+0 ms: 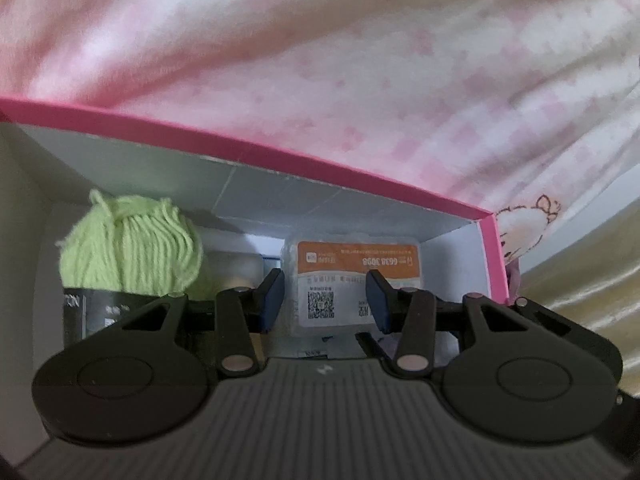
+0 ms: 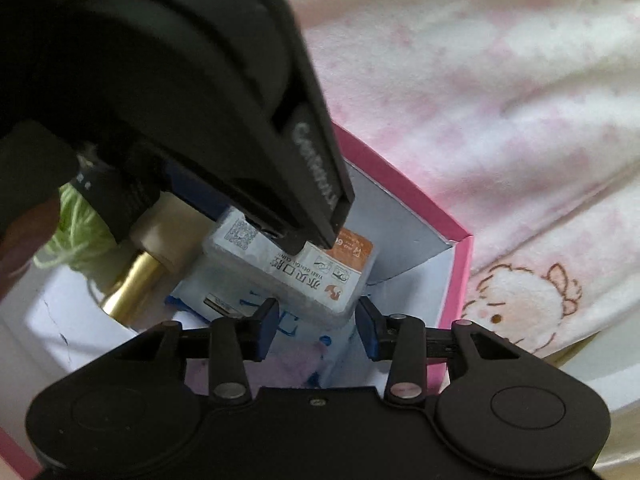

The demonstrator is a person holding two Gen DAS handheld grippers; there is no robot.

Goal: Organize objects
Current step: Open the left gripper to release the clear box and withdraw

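Observation:
A pink cardboard box point(image 1: 280, 152) with a white inside lies open on the bed. A clear plastic case with an orange label point(image 1: 336, 268) rests tilted inside it. My left gripper point(image 1: 326, 300) is open just above the case: one finger is at its left edge, the other overlaps the label. The right wrist view shows that left finger point(image 2: 312, 216) resting on the case point(image 2: 296, 280). My right gripper point(image 2: 318, 326) is open, its tips on either side of the case's near corner. A green yarn ball point(image 1: 128, 244) sits at the left on a dark cylinder point(image 1: 96, 312).
A bottle with a gold base point(image 2: 136, 284) lies between the yarn point(image 2: 76, 236) and the case. White packets with blue print point(image 2: 288, 332) lie under the case. A pink-and-white blanket point(image 1: 360, 60) with a cartoon print point(image 2: 520, 300) surrounds the box, whose right wall point(image 2: 456, 280) is close to my right gripper.

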